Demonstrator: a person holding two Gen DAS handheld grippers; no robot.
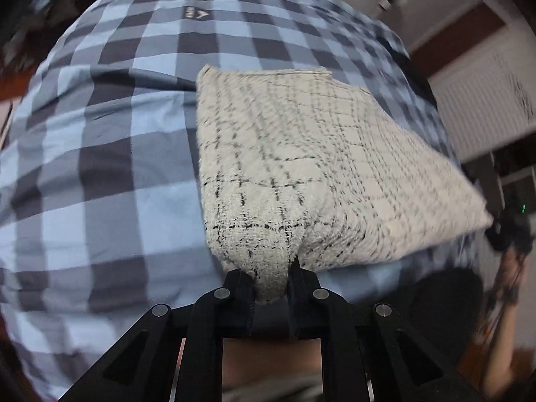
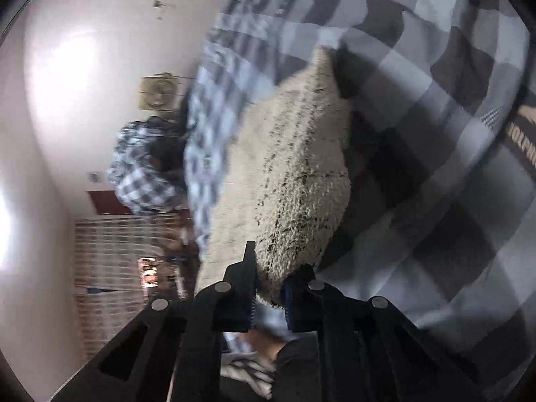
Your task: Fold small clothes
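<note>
A cream knitted cloth [image 1: 301, 167] with thin black grid lines hangs stretched in the air in front of a person's blue-and-grey checked shirt [image 1: 100, 134]. My left gripper [image 1: 270, 279] is shut on one bunched corner of it, and the cloth spreads up and to the right from there. In the right wrist view the same cream cloth [image 2: 301, 174] runs away from the camera. My right gripper [image 2: 269, 278] is shut on another corner of it. The far edge of the cloth is blurred in both views.
The checked shirt [image 2: 435, 134] fills most of both views, close behind the cloth. A pale wall or ceiling [image 2: 67, 100] shows at the left of the right wrist view, and a white wall with dark red trim [image 1: 469, 33] at the upper right of the left wrist view.
</note>
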